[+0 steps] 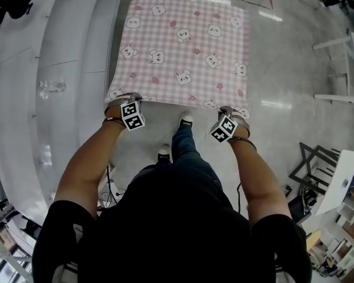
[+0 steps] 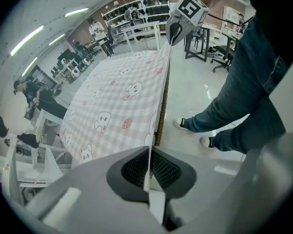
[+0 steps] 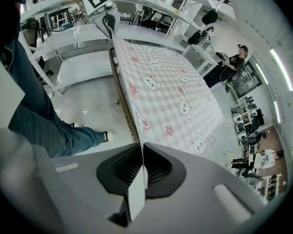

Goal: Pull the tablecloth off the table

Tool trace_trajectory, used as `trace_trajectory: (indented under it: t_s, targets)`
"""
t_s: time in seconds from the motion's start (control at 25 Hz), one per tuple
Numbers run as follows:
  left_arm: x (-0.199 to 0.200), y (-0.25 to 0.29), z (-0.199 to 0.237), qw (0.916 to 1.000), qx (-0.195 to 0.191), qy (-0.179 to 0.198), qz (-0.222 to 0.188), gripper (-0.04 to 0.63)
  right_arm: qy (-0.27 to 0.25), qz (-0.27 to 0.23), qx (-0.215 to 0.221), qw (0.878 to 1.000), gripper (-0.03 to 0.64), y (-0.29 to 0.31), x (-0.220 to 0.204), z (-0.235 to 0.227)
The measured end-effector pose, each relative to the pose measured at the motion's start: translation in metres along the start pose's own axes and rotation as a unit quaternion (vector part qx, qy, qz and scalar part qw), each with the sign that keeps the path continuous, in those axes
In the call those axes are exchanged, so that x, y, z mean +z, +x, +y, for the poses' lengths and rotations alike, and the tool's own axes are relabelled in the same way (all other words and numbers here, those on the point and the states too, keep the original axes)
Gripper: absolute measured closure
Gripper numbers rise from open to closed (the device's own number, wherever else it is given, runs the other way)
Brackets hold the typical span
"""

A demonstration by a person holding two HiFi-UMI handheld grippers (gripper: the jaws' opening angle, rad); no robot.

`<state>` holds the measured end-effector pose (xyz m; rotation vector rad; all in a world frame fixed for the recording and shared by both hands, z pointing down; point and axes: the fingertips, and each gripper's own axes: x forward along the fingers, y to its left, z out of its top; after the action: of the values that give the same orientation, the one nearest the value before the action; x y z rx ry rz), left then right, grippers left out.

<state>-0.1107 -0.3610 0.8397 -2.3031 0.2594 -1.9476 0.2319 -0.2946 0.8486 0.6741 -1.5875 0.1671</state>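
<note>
Overhead, the pink tablecloth (image 1: 186,52) lies spread flat, its near corners taken by the left hand-held gripper (image 1: 127,97) and the right hand-held gripper (image 1: 231,112). Left gripper view: jaws pinch the hem beside the counter (image 2: 161,112). Right gripper view: likewise pinching cloth. With the grasp made, the pull is probably the step in hand; it calls for drawing both corners back evenly.

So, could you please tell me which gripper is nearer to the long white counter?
Left. The left gripper grips the tablecloth's near corner right beside the long white counter; the right gripper grips the opposite near corner, across the cloth.
</note>
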Motion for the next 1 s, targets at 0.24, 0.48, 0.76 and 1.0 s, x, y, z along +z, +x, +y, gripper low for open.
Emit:
trace_trajectory:
  t_s: [0.24,0.48,0.76,1.0]
  targets:
    - [0.023,-0.031,0.056,0.9998,-0.014,0.007,0.008,0.594,0.017,-0.006,0.003,1.000,0.586,-0.023,0.017,-0.054]
    - [0.023,-0.064,0.040,0.9993,-0.026,-0.025,0.005,0.594,0.027,-0.011,-0.001,1.000,0.586,-0.055,0.015,-0.042]
    - [0.013,-0.084,0.013,0.9990,-0.034,-0.030,0.003,0.594,0.037,-0.016,0.000,0.999,0.586,-0.074,0.014,-0.017]
    - [0.005,-0.110,-0.012,0.9992,-0.032,-0.025,-0.004,0.594,0.047,-0.016,-0.010,0.999,0.586,-0.101,0.012,0.004]
